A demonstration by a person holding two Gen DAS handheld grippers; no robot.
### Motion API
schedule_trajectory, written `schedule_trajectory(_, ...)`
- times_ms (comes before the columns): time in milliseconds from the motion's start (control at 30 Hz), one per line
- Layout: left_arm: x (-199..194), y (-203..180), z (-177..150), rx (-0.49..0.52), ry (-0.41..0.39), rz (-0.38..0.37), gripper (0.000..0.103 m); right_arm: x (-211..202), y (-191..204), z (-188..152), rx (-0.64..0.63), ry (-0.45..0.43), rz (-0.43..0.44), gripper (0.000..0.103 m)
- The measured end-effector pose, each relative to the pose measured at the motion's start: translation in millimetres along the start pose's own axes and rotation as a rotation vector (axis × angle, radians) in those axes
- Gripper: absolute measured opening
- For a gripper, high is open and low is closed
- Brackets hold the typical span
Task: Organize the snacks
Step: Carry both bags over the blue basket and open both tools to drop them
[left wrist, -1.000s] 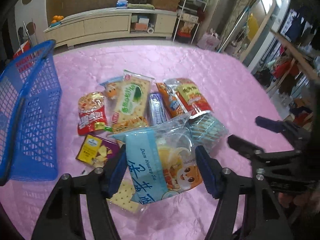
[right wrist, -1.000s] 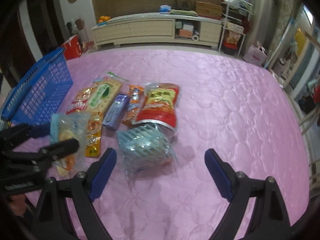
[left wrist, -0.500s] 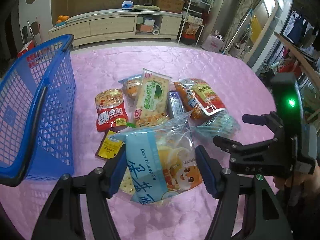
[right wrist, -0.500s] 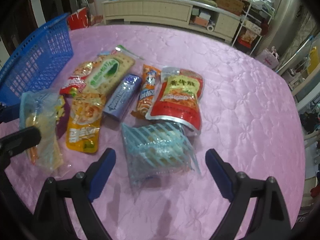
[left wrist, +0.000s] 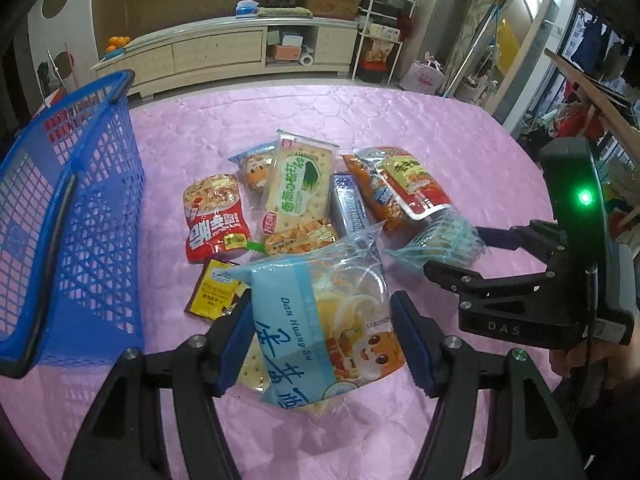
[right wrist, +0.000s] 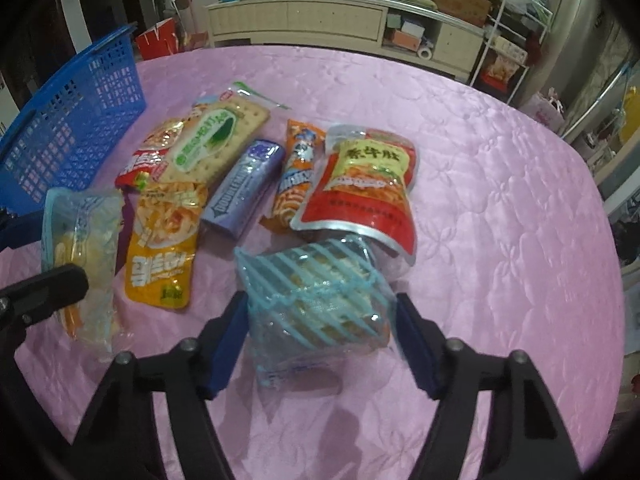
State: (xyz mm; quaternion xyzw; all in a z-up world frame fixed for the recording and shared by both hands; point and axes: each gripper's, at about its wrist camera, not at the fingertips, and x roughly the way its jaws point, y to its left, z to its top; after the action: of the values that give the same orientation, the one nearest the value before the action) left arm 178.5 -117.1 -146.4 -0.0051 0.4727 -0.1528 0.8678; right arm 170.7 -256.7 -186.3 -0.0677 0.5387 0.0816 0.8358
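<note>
My left gripper (left wrist: 324,340) is shut on a light-blue biscuit bag (left wrist: 320,328), held just above the pink table; the bag also shows at the left of the right wrist view (right wrist: 82,256). My right gripper (right wrist: 322,332) has closed in on a clear bag with light-blue stripes (right wrist: 316,296), both pads against its sides; the bag rests on the table. Several snack packs lie in a pile: a red bag (left wrist: 216,216), green crackers (left wrist: 300,184), a purple gum pack (right wrist: 244,188), an orange bag (right wrist: 298,172) and a red-yellow pouch (right wrist: 368,184).
A blue mesh basket (left wrist: 60,216) stands at the table's left edge, also in the right wrist view (right wrist: 68,120). The pink quilted tablecloth (right wrist: 500,200) stretches to the right. A cream cabinet (left wrist: 224,48) and shelving stand behind the table.
My right gripper moved forward and narrowed around the striped bag, from wide open to touching it. My left gripper keeps the biscuit bag and has shifted slightly right, away from the basket.
</note>
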Motion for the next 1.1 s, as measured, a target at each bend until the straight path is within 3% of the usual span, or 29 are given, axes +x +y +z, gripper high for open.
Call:
schedule_trajectory(400, -71, 7, -12, 0.003, -0.117, -0.023, 0.064, -74, 34, -10, 0.011, -0.107, 0.019, 0.07)
schedule_trajectory(667, -122, 27, -21, -0.004, -0.198, -0.027, 0.064, -128, 65, 3, 0.01, -0.214, 0.048, 0.07)
schedule_trajectory(1100, -186, 107, -19, -0.027, -0.275, 0.088, 0.064, -166, 136, 47, -0.003, -0.322, 0.182, 0.07)
